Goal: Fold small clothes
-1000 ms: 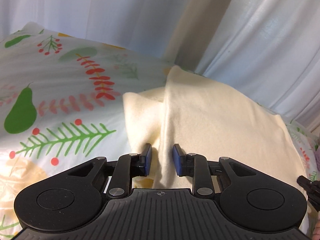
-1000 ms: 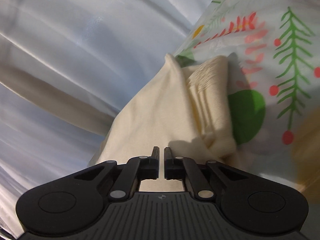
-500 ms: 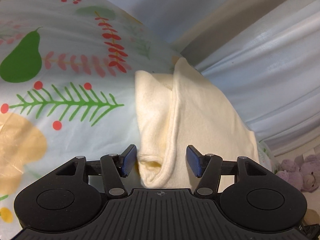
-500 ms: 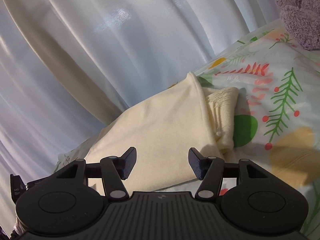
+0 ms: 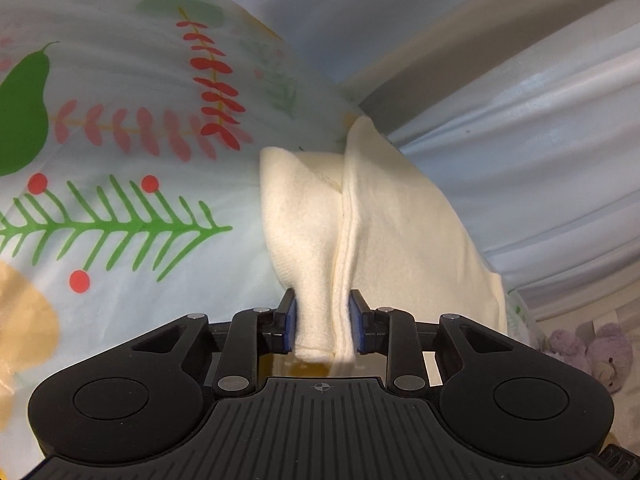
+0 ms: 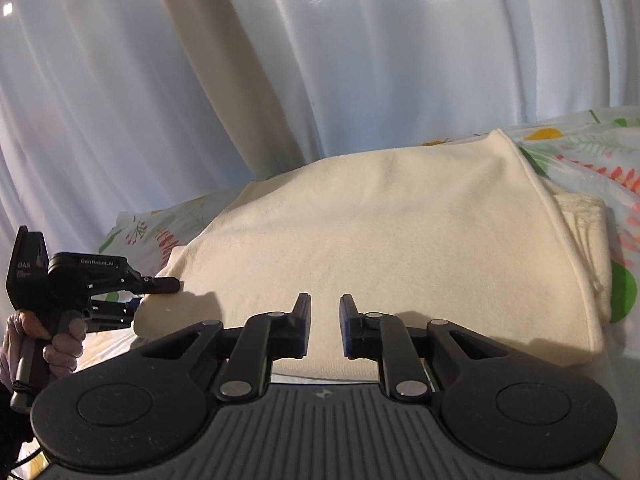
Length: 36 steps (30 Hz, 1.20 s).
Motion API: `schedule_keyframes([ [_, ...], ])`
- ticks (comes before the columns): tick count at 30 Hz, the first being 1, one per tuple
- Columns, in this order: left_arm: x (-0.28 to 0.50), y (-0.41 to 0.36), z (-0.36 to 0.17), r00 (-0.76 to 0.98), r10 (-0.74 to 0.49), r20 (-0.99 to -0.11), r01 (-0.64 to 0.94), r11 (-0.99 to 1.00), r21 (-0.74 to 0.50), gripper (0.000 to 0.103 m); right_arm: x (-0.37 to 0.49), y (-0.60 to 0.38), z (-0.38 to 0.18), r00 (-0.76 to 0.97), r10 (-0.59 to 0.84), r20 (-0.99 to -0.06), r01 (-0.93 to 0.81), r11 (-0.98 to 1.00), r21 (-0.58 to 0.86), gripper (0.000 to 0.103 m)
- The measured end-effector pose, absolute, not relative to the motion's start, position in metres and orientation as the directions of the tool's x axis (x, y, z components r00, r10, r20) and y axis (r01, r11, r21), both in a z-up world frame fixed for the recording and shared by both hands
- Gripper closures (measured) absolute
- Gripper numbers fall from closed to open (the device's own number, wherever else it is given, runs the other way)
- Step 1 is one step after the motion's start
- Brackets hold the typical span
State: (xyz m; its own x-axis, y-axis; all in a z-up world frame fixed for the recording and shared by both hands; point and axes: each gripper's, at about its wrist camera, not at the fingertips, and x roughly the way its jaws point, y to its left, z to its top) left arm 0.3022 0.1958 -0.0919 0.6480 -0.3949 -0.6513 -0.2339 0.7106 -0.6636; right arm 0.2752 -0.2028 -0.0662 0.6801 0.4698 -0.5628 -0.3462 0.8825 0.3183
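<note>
left wrist: close, down along cream cloth [image 5: 384,216] | right wrist: low, facing curtain [image 6: 320,60] | shared: cloth

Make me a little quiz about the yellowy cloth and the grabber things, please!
1. True or false: the left gripper has a fold of the cream cloth between its pads.
2. Pick one. The printed sheet under the cloth shows: A stars, B leafy sprigs, berries and a green pear, C cars.
3. Fill in: behind the cloth hangs a pale ____.

Key
1. True; its jaws are closing on the fold.
2. B.
3. Curtain.
</note>
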Motion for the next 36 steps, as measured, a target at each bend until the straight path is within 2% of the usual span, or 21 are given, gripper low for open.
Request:
schedule_keyframes([
  [3, 0.3, 0.196, -0.091, 0.657, -0.399, -0.64, -0.219, 0.711, -0.669, 0.079, 0.277, -0.179, -0.064, 0.682, 0.467, -0.563, -0.389, 0.883, 0.261, 0.093],
  [7, 0.301, 0.196, -0.09, 0.66, -0.403, -0.634, -0.207, 0.714, -0.669, 0.078, 0.283, -0.159, -0.07, 0.676, 0.46, -0.576, -0.419, 0.883, 0.214, 0.093],
  [8, 0.302, 0.196, -0.091, 0.66, -0.405, -0.633, -0.205, 0.713, -0.67, 0.074, 0.286, -0.155, -0.074, 0.674, 0.453, -0.583, -0.427, 0.883, 0.193, 0.093],
  [9, 0.303, 0.196, -0.093, 0.655, -0.411, -0.634, -0.205, 0.711, -0.673, 0.065, 0.288, -0.152, -0.079, 0.663, 0.445, -0.603, -0.432, 0.884, 0.177, 0.093],
  [12, 0.306, 0.195, -0.094, 0.659, -0.414, -0.628, -0.205, 0.705, -0.679, 0.064, 0.288, -0.147, -0.082, 0.658, 0.44, -0.611, -0.441, 0.883, 0.161, 0.093],
  [13, 0.307, 0.195, -0.094, 0.658, -0.413, -0.629, -0.206, 0.705, -0.678, 0.065, 0.286, -0.149, -0.079, 0.665, 0.445, -0.6, -0.439, 0.883, 0.168, 0.093],
  [15, 0.31, 0.194, -0.094, 0.656, -0.399, -0.641, -0.22, 0.711, -0.668, 0.074, 0.283, -0.152, -0.076, 0.684, 0.454, -0.571, -0.428, 0.884, 0.189, 0.093],
  [19, 0.311, 0.19, -0.088, 0.659, -0.385, -0.646, -0.208, 0.733, -0.648, 0.08, 0.282, -0.145, -0.085, 0.646, 0.452, -0.614, -0.477, 0.868, 0.137, 0.092],
  [24, 0.312, 0.176, -0.051, 0.697, -0.416, -0.584, -0.098, 0.752, -0.652, 0.086, 0.277, -0.167, -0.069, 0.674, 0.463, -0.576, -0.422, 0.881, 0.215, 0.092],
  [30, 0.323, 0.109, -0.008, 0.684, -0.503, -0.528, 0.105, 0.784, -0.612, 0.086, 0.266, -0.218, -0.05, 0.763, 0.403, -0.505, -0.297, 0.913, 0.279, 0.091],
  [36, 0.342, 0.029, -0.036, 0.573, -0.543, -0.613, 0.173, 0.812, -0.558, 0.086, 0.263, -0.253, -0.053, 0.789, 0.324, -0.521, -0.196, 0.938, 0.287, 0.091],
])
